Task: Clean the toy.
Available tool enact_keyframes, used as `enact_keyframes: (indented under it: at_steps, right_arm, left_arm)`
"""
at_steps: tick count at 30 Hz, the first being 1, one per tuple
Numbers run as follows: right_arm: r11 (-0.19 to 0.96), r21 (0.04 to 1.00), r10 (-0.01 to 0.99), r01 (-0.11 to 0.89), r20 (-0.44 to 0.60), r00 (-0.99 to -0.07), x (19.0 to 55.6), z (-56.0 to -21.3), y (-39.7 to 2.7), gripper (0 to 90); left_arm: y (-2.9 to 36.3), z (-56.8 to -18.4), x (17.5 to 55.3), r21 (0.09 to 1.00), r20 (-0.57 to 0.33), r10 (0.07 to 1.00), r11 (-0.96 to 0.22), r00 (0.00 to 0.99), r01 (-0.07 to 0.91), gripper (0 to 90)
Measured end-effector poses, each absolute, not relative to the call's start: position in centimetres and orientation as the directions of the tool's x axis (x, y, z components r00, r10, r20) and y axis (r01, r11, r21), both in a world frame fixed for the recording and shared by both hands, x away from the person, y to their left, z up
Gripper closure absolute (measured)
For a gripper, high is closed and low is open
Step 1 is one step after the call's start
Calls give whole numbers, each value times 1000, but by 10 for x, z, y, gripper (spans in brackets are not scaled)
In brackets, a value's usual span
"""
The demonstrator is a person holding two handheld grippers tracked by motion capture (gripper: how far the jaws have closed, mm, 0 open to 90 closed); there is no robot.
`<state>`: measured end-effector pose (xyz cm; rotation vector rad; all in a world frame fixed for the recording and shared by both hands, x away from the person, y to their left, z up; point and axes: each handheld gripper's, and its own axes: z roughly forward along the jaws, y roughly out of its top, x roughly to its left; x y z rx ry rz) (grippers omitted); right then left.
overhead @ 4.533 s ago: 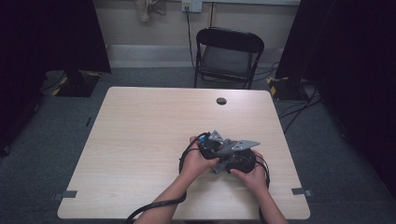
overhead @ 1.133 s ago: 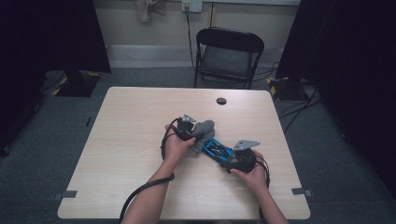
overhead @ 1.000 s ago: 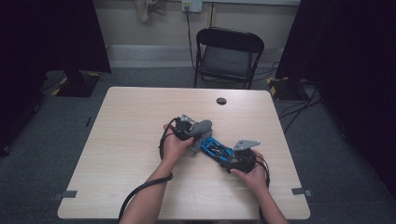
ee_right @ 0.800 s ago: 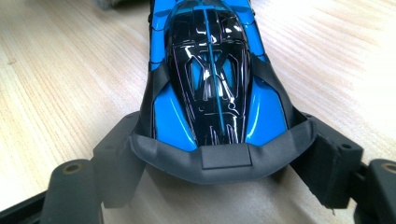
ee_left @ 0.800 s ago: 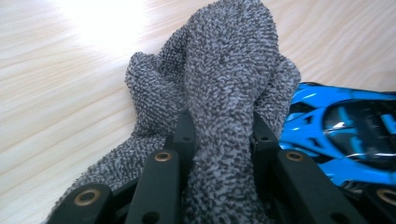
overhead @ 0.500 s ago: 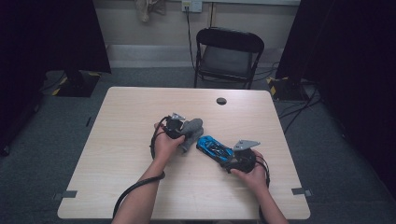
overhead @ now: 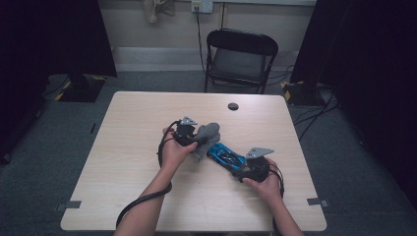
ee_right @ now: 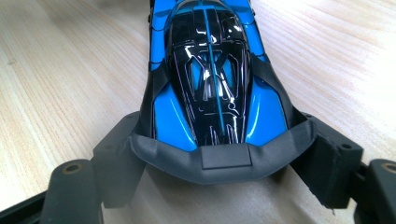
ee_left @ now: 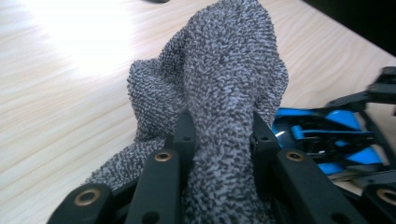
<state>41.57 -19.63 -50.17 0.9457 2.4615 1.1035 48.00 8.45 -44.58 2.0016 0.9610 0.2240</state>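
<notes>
Toy car (overhead: 227,156) lies just right of our left gripper (overhead: 196,138), which pinches the grey cloth (ee_left: 224,93); our right gripper (overhead: 251,166) clamps the car's rear.

The cloth (ee_left: 219,93) is a speckled grey, dark and pale threads mixed in a fine looped weave, and it looks a flat mid grey from the high view. The toy car (ee_right: 215,79) is bright blue along its sides, with a glossy black top crossed by thin pale lines and one narrow blue stripe down the middle; its near end carries a matt dark grey band. The left gripper (ee_left: 219,140) has black jaws with brass-coloured rivets. The right gripper (ee_right: 219,158) has matt dark grey pads. The table (overhead: 133,123) is pale wood with a fine straight grain. A small black disc (overhead: 233,106) lies at its far side. The chair (overhead: 241,54) beyond is black.
</notes>
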Motion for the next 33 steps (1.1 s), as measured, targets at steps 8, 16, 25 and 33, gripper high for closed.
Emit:
enact_keyframes:
  at_steps: [8,16,25,33]
  right_arm:
    - [494,744,666,451,9,-746,416,-502,-196,244]
    - [494,744,666,451,9,-746,416,-502,-196,244]
    - [494,744,666,450,9,-746,416,-502,-196,244]
    - [494,744,666,451,9,-745,416,-502,-196,244]
  left_arm:
    - [56,-442,468,790,-230,643,-316,731,526,710]
    - [33,-445,459,790,-250,602,-326,758,519,711]
    - [11,-449,452,785,-265,567,-344,780,516,711]
    - [-5,-455,444,776,-264,532,-378,804,505,711]
